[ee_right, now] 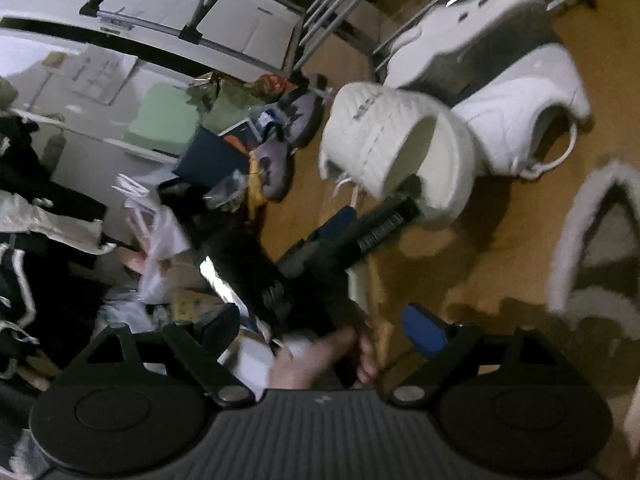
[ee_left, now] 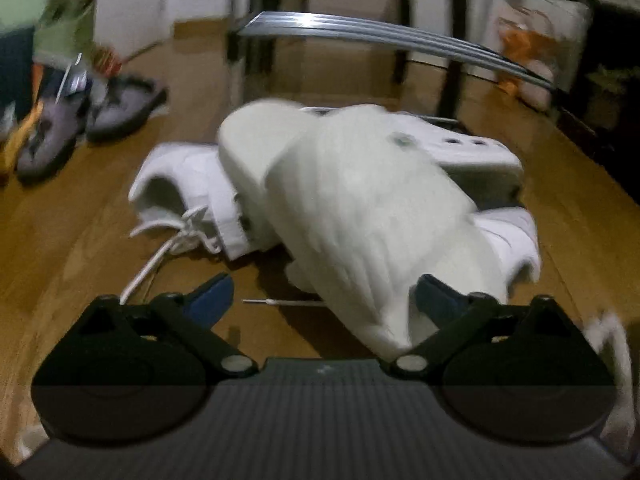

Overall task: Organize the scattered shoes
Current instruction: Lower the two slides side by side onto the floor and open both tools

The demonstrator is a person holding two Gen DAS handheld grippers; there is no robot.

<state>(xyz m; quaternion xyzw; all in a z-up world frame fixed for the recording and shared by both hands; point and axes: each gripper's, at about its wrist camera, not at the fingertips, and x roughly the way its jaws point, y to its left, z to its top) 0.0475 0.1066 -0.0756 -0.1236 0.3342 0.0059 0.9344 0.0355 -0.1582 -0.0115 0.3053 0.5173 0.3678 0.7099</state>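
A white quilted slipper (ee_left: 360,208) leans tilted on two white sneakers (ee_left: 180,188) (ee_left: 512,236) on the wooden floor. My left gripper (ee_left: 324,298) is around its near edge. The right blue pad (ee_left: 436,296) touches the slipper, while the left pad (ee_left: 212,300) stands clear of it, so the jaws are open. In the right wrist view one finger of the left gripper (ee_right: 376,210) reaches into the slipper's (ee_right: 384,132) opening. My right gripper (ee_right: 324,332) is open with nothing between its fingers, hovering near a person's hand (ee_right: 320,356).
A white and grey clog (ee_left: 472,152) lies behind the pile, under a metal-bar shoe rack (ee_left: 360,32). Two grey sandals (ee_left: 120,108) (ee_left: 48,140) lie at the left. A fur-trimmed slipper (ee_right: 592,248) sits at the right; bags and clutter (ee_right: 160,240) crowd the left.
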